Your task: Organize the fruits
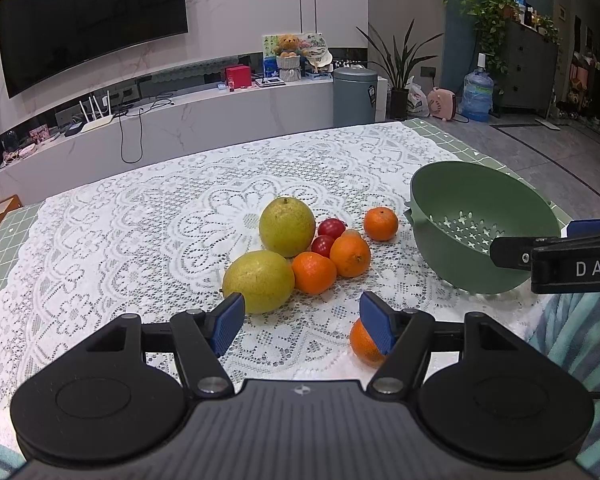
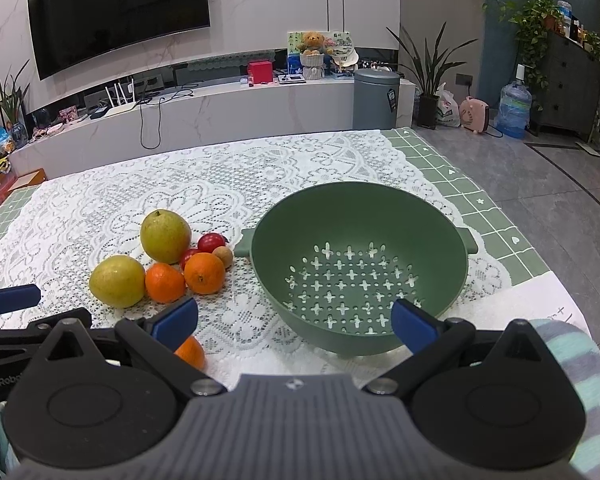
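Fruit lies in a cluster on the lace cloth: two yellow-green pears [image 1: 287, 227] [image 2: 165, 236], three oranges [image 1: 314, 272] [image 2: 204, 273], two red tomatoes [image 1: 331, 227] [image 2: 211, 242] and a small brown fruit [image 2: 223, 256]. One more orange [image 1: 365, 342] [image 2: 191, 353] lies apart near the front edge. An empty green colander [image 1: 472, 196] [image 2: 358, 204] stands to the right. My left gripper [image 1: 302, 322] is open, low over the cloth in front of the cluster, with nothing between its fingers. My right gripper [image 2: 294, 322] is open in front of the colander.
The table [image 2: 496, 216] has a green checked cover under the white lace; its right and far edges drop to a tiled floor. A striped sleeve [image 2: 580, 364] shows at the right. A TV, a low cabinet, plants and a water bottle stand far behind.
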Available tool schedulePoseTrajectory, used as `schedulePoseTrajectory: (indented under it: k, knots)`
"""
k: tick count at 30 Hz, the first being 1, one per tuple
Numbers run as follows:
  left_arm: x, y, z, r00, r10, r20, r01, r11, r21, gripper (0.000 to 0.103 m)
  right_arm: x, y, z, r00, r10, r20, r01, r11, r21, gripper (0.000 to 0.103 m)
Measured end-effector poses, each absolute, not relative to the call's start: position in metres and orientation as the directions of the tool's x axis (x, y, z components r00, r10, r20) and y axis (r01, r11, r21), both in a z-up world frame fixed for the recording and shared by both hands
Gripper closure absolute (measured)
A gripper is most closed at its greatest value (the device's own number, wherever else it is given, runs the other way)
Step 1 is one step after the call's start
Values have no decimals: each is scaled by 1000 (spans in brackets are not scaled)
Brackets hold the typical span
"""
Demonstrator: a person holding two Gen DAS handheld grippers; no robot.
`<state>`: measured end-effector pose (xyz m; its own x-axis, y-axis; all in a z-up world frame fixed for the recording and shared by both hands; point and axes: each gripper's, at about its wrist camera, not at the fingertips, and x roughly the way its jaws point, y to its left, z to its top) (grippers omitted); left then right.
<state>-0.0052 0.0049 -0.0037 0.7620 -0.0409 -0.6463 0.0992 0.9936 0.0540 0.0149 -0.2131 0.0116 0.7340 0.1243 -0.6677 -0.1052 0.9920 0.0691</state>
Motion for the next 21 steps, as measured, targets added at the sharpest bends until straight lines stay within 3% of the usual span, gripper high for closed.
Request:
schedulePoseTrajectory:
  k: [21]
  knots:
    - [-4,6,-2,759,-43,-650,99,994,50,25,17,-208,11,723,130,-679,-119,991,63,4]
